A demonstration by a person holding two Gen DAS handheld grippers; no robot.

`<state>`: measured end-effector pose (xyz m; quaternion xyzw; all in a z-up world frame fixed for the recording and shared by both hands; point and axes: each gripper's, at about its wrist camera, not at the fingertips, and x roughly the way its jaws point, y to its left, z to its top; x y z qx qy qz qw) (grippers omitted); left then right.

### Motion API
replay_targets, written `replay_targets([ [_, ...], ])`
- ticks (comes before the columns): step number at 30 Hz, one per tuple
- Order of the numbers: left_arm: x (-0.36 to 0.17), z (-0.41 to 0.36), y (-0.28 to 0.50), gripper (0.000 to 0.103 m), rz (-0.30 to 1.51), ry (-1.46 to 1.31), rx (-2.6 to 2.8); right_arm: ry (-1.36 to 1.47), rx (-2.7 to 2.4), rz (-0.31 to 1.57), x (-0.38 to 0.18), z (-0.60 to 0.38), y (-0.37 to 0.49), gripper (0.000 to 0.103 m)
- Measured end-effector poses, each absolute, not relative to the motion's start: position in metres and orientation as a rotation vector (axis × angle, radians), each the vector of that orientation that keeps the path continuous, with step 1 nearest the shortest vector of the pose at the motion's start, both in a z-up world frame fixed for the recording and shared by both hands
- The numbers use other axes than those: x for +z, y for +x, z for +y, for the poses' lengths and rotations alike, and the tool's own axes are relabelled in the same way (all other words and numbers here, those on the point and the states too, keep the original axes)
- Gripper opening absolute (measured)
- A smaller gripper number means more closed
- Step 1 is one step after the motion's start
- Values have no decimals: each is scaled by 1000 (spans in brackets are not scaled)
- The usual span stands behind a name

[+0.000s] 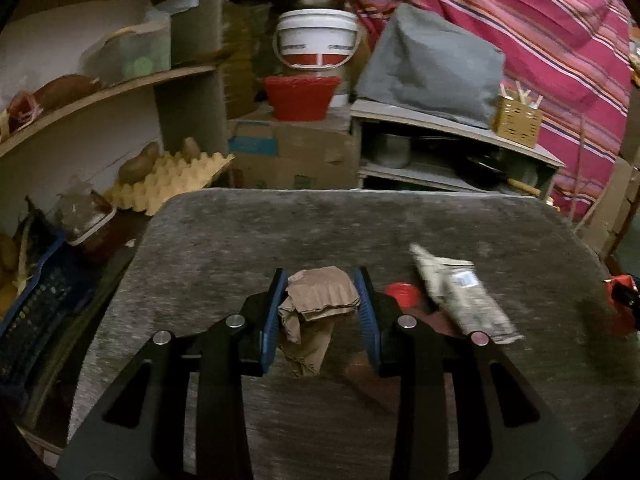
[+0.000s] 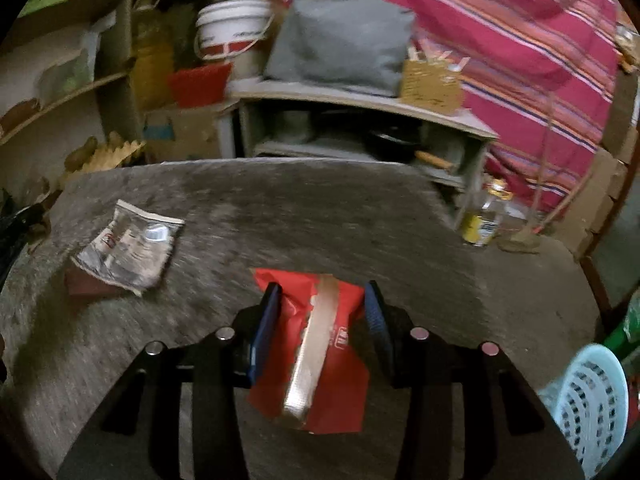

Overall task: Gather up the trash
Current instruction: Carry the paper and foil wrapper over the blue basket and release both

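My left gripper (image 1: 320, 280) is shut on a crumpled brown paper scrap (image 1: 316, 304), which hangs between the blue pads above the grey table (image 1: 280, 232). In the right wrist view my right gripper (image 2: 323, 290) is shut on a red wrapper (image 2: 340, 368) with a silvery strip down its middle, held over the table (image 2: 320, 208). A crumpled silver-grey wrapper (image 1: 460, 292) (image 2: 128, 252) lies flat on the table, to the right of the left gripper. A small red cap (image 1: 402, 294) sits beside it. A dark red flat scrap (image 2: 80, 284) pokes out from under the silver wrapper.
A light-blue perforated basket (image 2: 592, 404) stands off the table's right corner. A glass bottle (image 2: 486, 216) stands past the far right edge. Shelves, an egg tray (image 1: 176, 176) and a blue crate (image 1: 40, 304) crowd the left. A low cabinet (image 1: 460, 152) is behind.
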<state>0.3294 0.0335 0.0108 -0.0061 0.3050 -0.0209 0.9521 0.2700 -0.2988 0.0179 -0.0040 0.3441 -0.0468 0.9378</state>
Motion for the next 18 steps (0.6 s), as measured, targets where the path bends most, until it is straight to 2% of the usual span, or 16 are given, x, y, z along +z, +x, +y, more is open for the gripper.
replay_targets([
  [8,31,-35,293,33,557,37,-164,29,-173,667,26,-364,202,44],
  [18,43,-147,244,33,543,109,-351,228,-265,600,26,-477,136,44],
])
